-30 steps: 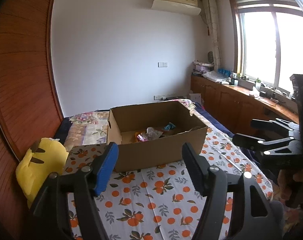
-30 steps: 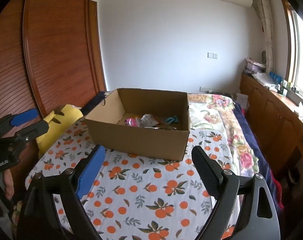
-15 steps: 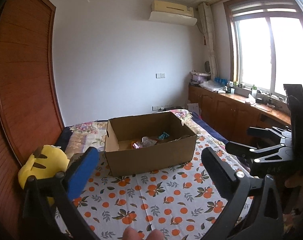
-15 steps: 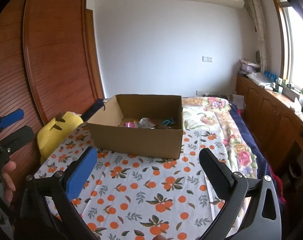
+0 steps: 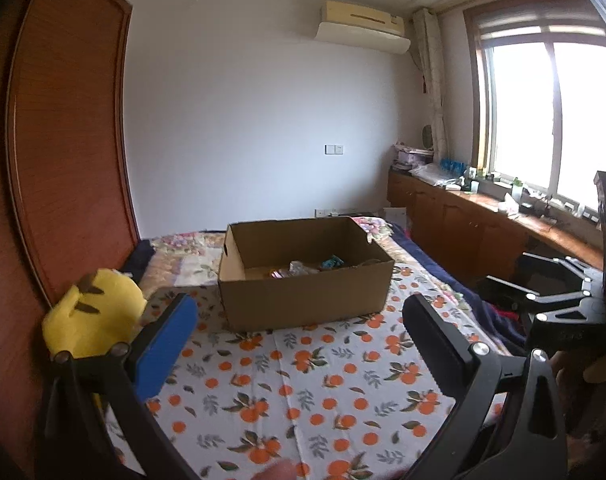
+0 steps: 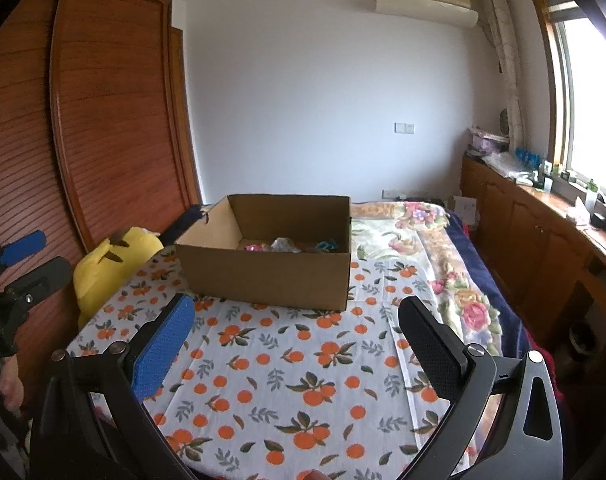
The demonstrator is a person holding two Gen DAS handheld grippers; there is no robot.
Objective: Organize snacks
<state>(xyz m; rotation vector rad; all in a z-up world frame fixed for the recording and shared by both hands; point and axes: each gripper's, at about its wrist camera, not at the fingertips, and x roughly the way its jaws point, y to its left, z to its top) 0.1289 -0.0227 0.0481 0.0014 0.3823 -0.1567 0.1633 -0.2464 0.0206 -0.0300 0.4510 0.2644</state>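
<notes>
Hovering over the orange-print bedspread (image 6: 287,380), left tongs (image 5: 299,340) and right tongs (image 6: 297,340): both spread wide, grasping nothing. Beyond them, cardboard box (image 6: 263,276) on the bed; snacks (image 6: 289,245) lie loose inside. Yellow plush (image 5: 91,316) beside it. No legible writing

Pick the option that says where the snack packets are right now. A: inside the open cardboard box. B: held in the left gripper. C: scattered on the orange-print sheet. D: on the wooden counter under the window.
A: the snack packets lie on the floor of the open cardboard box, while the orange-print sheet in front of it is bare and both grippers are open and hold nothing.
</notes>
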